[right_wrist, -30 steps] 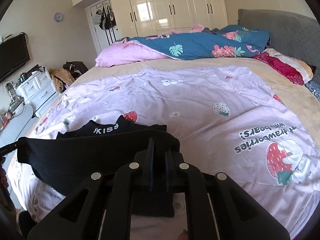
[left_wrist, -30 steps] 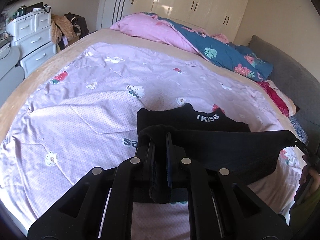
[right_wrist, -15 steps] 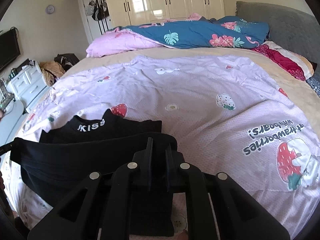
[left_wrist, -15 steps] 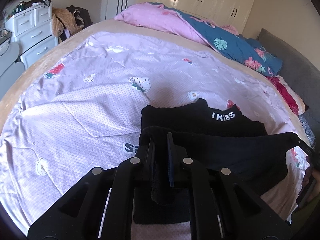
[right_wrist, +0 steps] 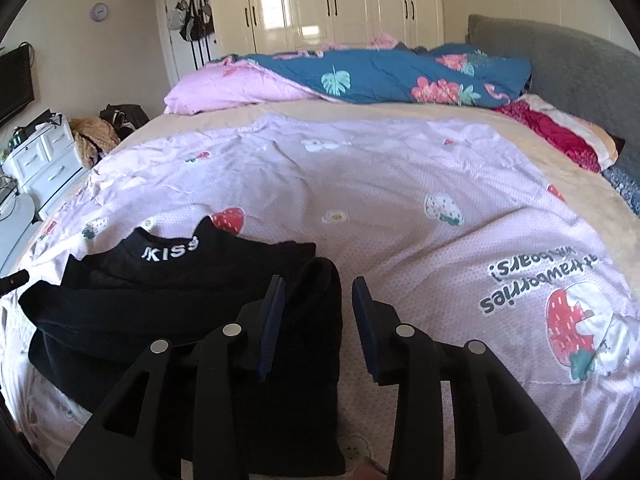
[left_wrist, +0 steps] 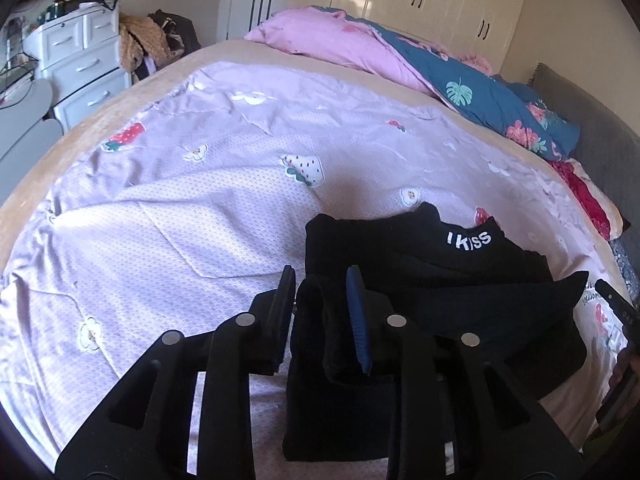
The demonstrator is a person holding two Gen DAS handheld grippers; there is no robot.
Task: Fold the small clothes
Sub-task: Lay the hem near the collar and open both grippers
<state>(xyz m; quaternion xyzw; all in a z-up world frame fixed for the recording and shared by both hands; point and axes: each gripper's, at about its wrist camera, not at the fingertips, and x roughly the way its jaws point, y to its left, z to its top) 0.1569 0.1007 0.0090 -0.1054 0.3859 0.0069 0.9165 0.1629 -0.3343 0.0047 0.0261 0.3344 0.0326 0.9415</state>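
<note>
The black garment (left_wrist: 424, 264) is lying on the lilac strawberry sheet (left_wrist: 168, 216) at the near edge of the bed, white "KISS" lettering (left_wrist: 468, 239) on its far collar band, approx 1 o'clock from the left gripper (left_wrist: 320, 300) and 10 o'clock from the right gripper (right_wrist: 318, 308).

Both tools are letting go. Left jaws are opening, partway apart, w/ a bunched corner of cloth sitting loose between them, leaning on the blue pad. Right jaws are opening too, wider gap; the other corner is lying just inside the left finger, sheet showing thru the rest of the gap.

Handling, my read: the fabric is looking soft, light and limp, w/ no stiffness, so it's likely sagging wherever unsupported. Prob best pinching at corners or along the folded edge, both layers together.
</note>
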